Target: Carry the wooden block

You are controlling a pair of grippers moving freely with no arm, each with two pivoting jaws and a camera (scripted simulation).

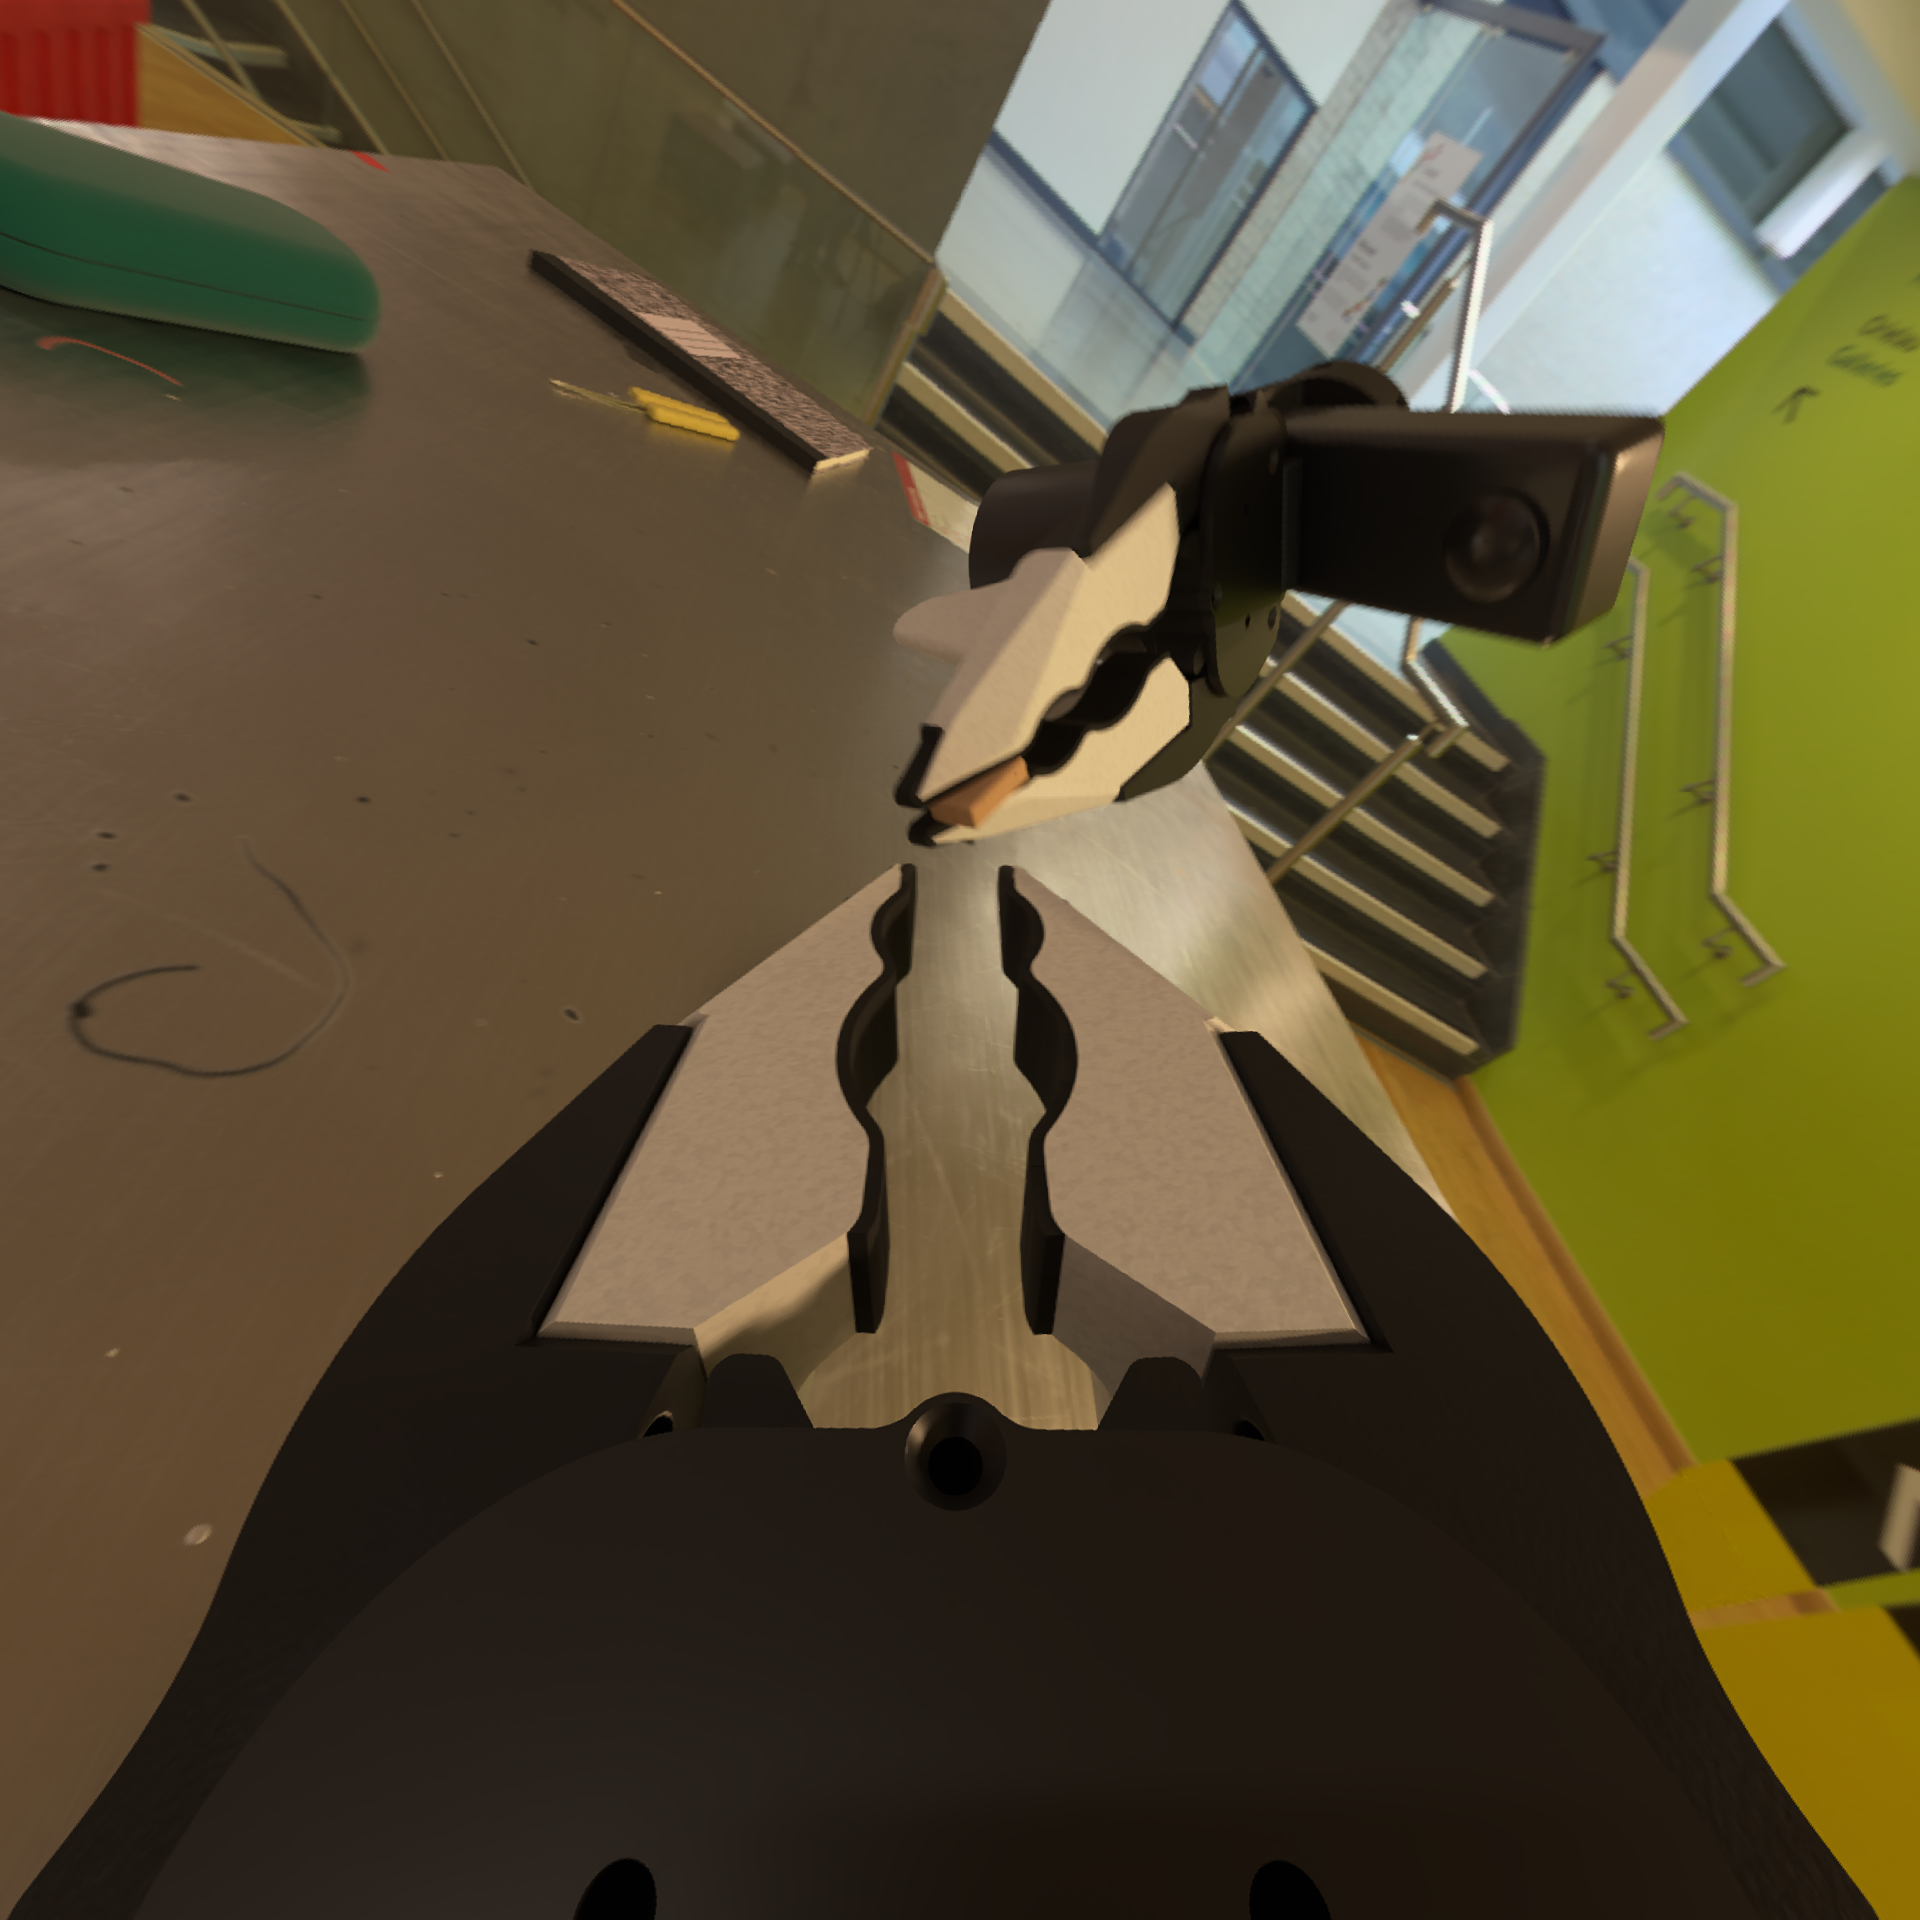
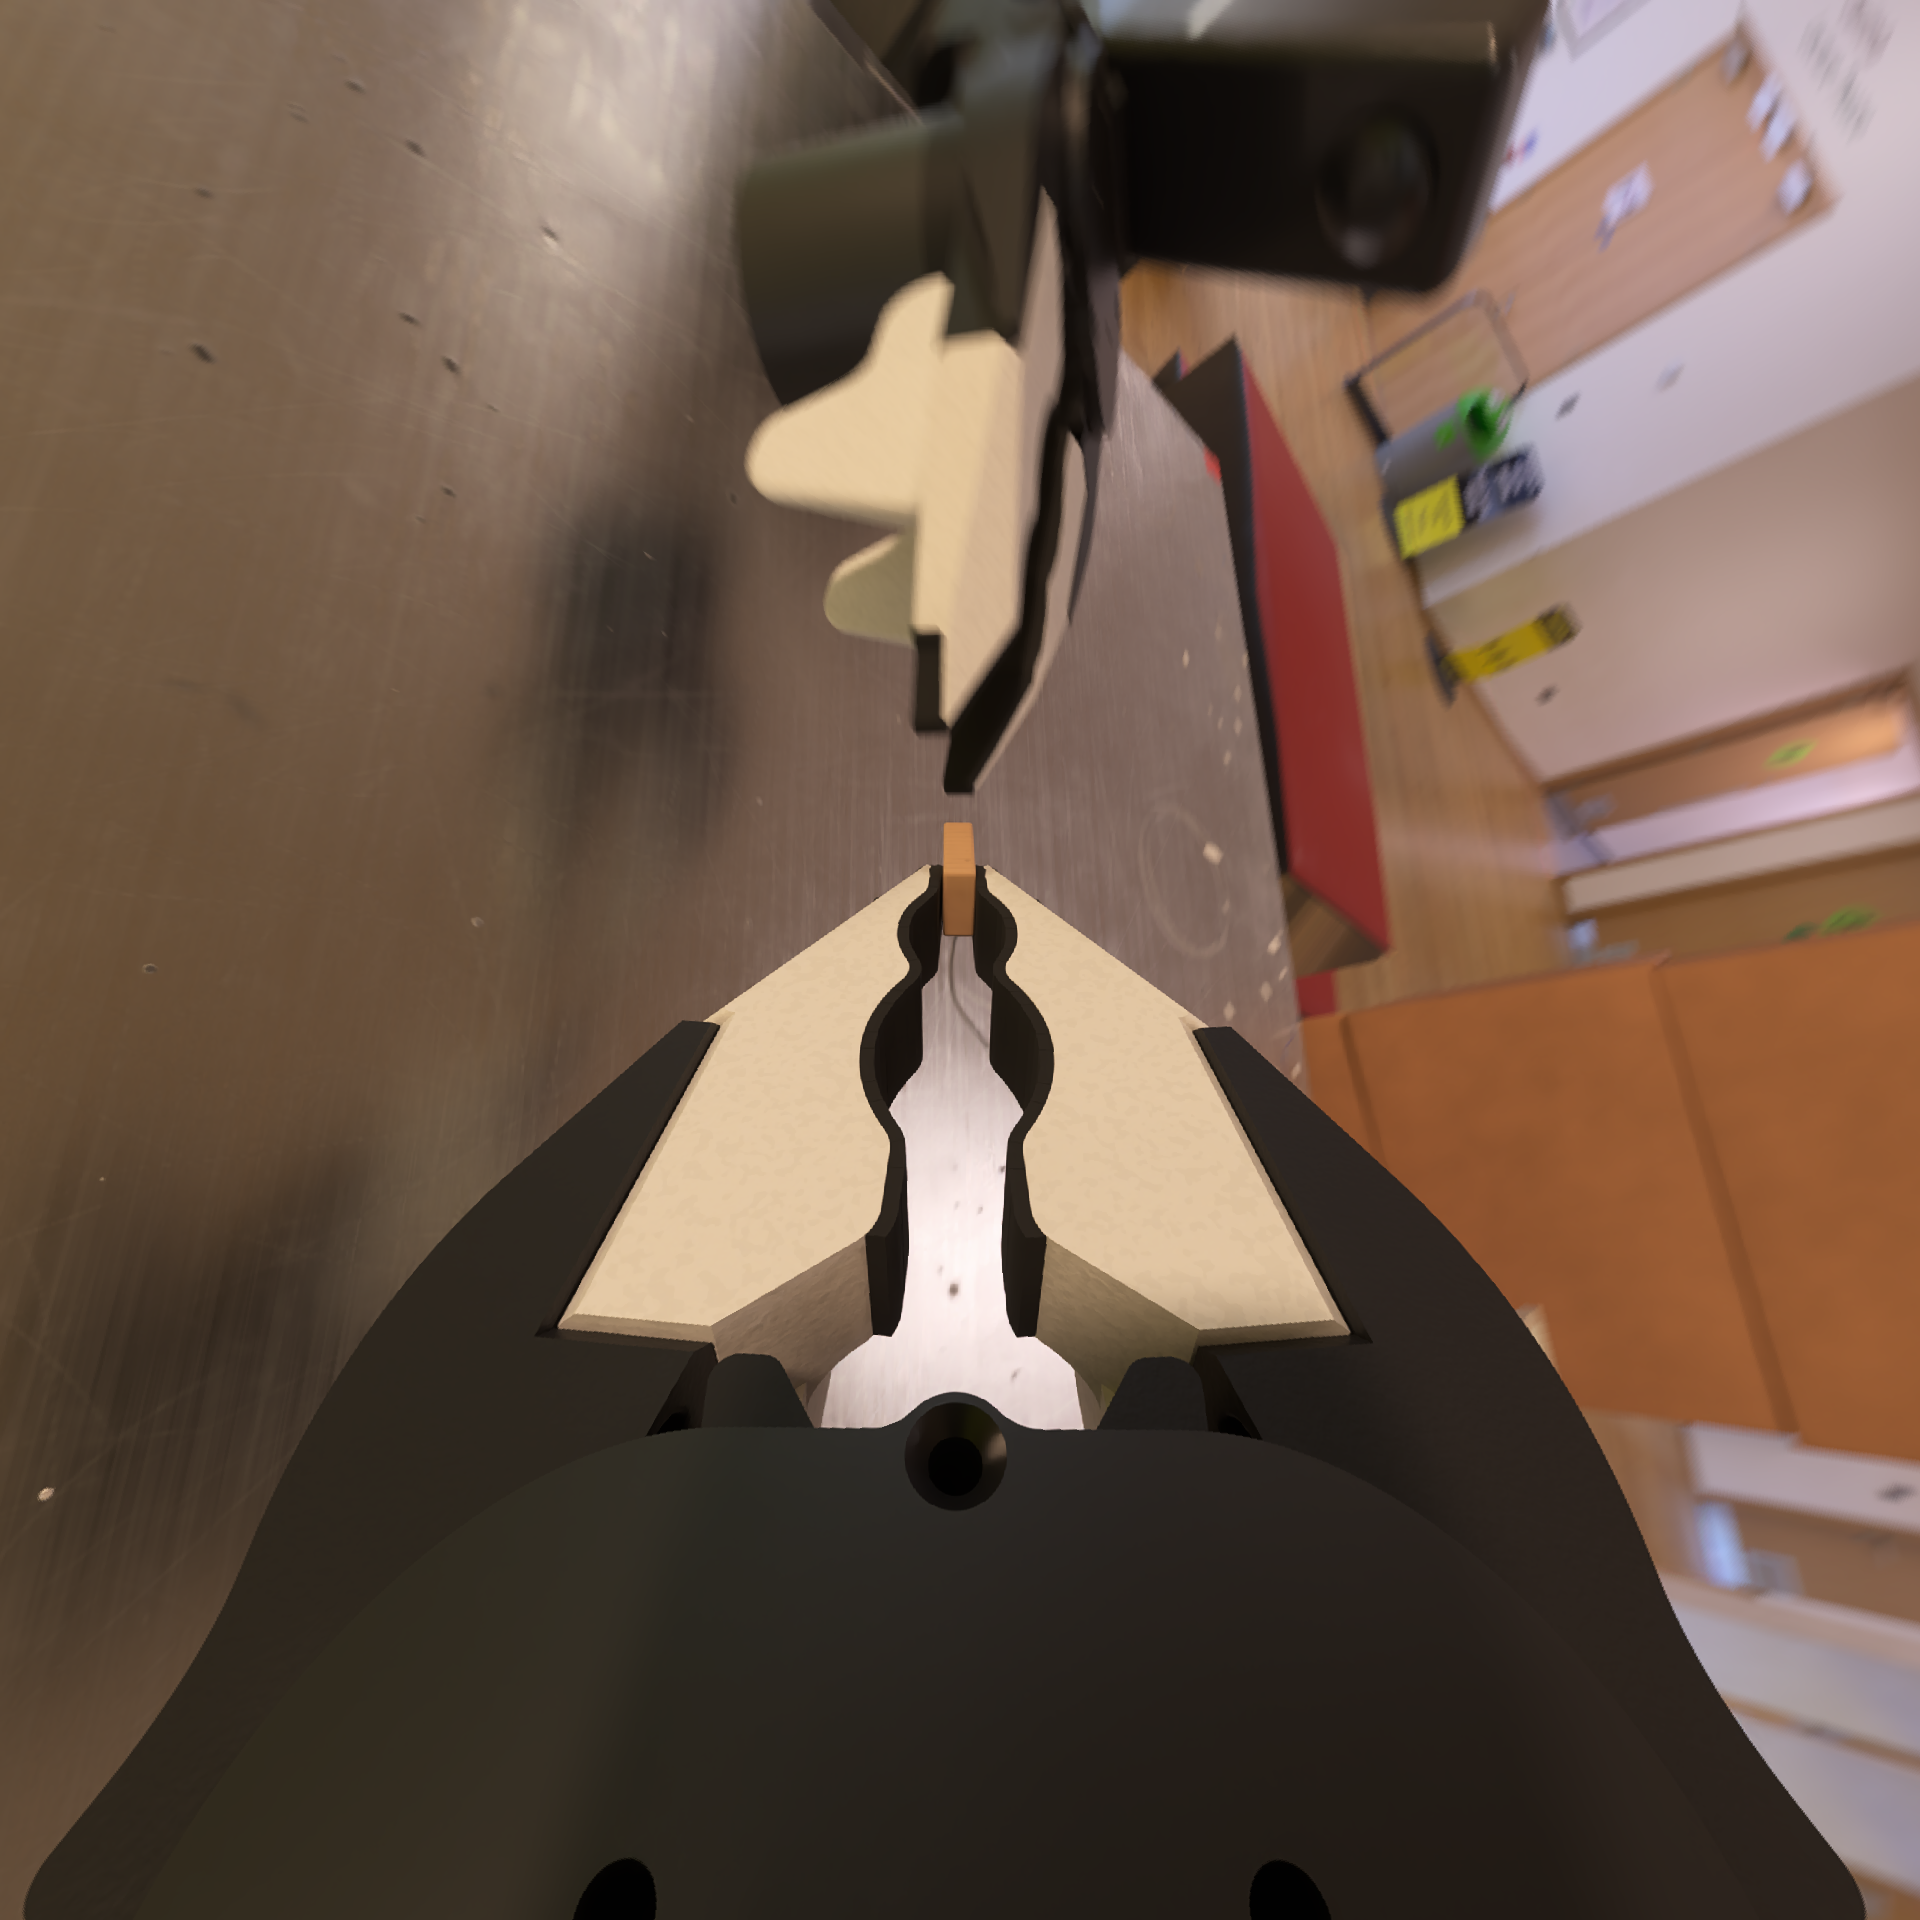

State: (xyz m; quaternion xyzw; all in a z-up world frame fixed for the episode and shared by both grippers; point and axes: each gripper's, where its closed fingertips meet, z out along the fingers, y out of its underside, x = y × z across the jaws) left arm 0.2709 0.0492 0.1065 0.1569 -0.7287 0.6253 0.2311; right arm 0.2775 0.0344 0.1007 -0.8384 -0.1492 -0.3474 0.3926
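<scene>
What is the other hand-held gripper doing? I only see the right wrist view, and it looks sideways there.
Observer: The left hand-held gripper is open and empty, pointing at your wooden block.
Operator: Is anything else on the table?
Observer: Yes, a green case lies far off on the dark table.
Operator: Anything near it?
Observer: A black notebook, with a small yellow object beside it.

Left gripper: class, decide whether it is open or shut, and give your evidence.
Open. In the left wrist view, the left gripper shows bare table between its parted fingertips, and it holds nothing; the wooden block sits in the right gripper.
</scene>
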